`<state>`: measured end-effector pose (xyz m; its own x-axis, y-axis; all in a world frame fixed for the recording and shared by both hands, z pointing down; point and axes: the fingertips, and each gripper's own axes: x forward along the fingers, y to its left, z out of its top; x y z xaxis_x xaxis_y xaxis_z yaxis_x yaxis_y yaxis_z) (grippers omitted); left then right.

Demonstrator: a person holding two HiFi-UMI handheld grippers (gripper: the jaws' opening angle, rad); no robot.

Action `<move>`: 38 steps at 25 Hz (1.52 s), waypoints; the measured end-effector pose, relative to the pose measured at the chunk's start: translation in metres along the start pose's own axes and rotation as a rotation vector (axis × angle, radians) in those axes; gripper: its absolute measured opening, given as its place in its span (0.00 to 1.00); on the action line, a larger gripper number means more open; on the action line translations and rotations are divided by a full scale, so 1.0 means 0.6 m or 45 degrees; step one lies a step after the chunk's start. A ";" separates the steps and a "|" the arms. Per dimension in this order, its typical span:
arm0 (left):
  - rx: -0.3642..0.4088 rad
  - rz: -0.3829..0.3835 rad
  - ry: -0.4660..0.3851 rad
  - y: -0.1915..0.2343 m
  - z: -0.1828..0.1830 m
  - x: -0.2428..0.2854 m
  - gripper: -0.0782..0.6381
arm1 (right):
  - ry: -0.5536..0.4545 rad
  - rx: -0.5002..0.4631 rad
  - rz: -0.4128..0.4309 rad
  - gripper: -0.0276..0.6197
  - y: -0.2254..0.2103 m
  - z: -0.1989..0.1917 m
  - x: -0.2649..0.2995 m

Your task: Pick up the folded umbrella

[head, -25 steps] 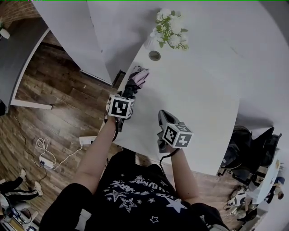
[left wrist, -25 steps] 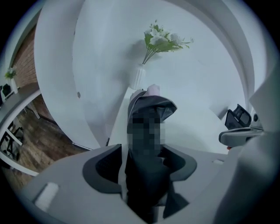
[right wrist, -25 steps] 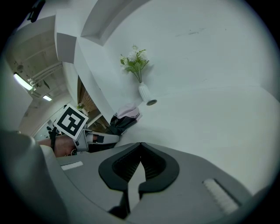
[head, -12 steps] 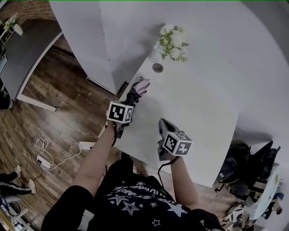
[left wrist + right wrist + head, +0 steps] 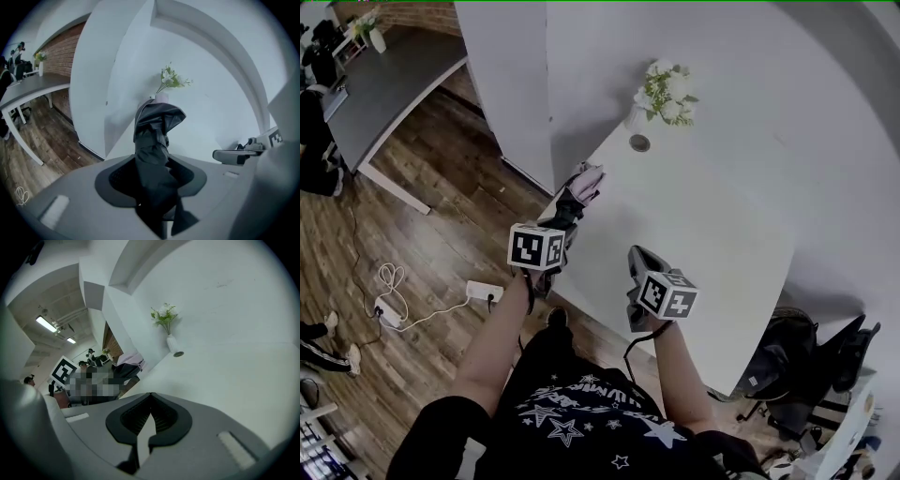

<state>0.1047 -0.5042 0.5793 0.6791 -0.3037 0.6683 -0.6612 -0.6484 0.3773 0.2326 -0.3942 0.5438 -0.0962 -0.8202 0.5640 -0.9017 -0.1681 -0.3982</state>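
Observation:
The folded umbrella (image 5: 579,190), dark with a pink end, is held off the white table (image 5: 703,216) near its left edge. My left gripper (image 5: 562,222) is shut on it; in the left gripper view the dark folded fabric (image 5: 152,140) stands up between the jaws of the left gripper (image 5: 151,163). My right gripper (image 5: 636,253) hovers over the table's near part, shut and holding nothing. In the right gripper view its pads of the right gripper (image 5: 150,395) meet, and the umbrella (image 5: 127,363) shows to the left, further off.
A vase of white flowers (image 5: 664,92) and a small round object (image 5: 639,143) stand at the table's far corner against the white wall. Wooden floor, a power strip with cable (image 5: 483,292) and a grey desk (image 5: 389,84) lie to the left.
My left gripper has closed on the umbrella and lifted it off the table, drawing it toward the table's left edge. The right gripper rose a little.

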 end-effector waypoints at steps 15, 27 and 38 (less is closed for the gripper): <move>-0.048 0.080 -0.216 -0.083 -0.091 -0.199 0.38 | -0.097 -0.076 0.131 0.07 0.052 -0.050 -0.134; -0.167 0.106 -0.309 -0.156 -0.224 -0.302 0.38 | -0.058 -0.311 0.232 0.07 0.075 -0.118 -0.252; -0.147 0.159 -0.338 -0.202 -0.310 -0.367 0.39 | -0.010 -0.365 0.304 0.07 0.096 -0.190 -0.317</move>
<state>-0.0241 -0.2290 0.5056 0.6401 -0.5571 0.5291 -0.7660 -0.5158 0.3835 0.1509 -0.1857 0.4960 -0.3158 -0.8220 0.4739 -0.9358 0.1874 -0.2986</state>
